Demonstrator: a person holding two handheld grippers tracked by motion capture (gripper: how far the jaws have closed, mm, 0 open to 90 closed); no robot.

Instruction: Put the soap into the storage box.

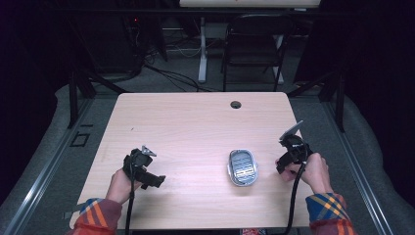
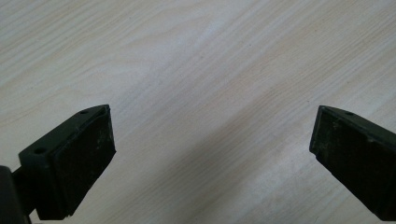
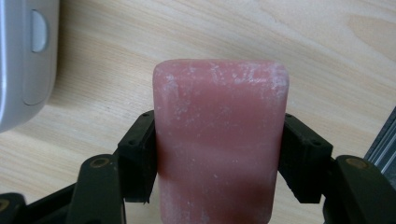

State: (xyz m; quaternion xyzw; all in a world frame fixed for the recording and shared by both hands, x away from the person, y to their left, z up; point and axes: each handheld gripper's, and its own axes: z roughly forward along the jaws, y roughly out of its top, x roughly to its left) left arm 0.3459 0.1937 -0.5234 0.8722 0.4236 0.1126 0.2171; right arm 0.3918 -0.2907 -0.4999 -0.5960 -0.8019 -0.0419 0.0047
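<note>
Soap dish (image 1: 242, 167): grey, ridged, on the wooden table (image 1: 195, 122); the landmark here.
Soap bar (image 3: 219, 140): pink, dusty-white; held just right of the dish.
Right gripper (image 3: 219, 158): clenched on the bar's long sides.
Left gripper (image 2: 212, 154): released, jaws wide, well left of the dish.
Handling: probably stiff, light, somewhat slippery; a mid-length grip on the flat sides looks safest.

Dark room; black folding chair (image 1: 254, 41) beyond the wooden table (image 1: 195, 122)
</note>
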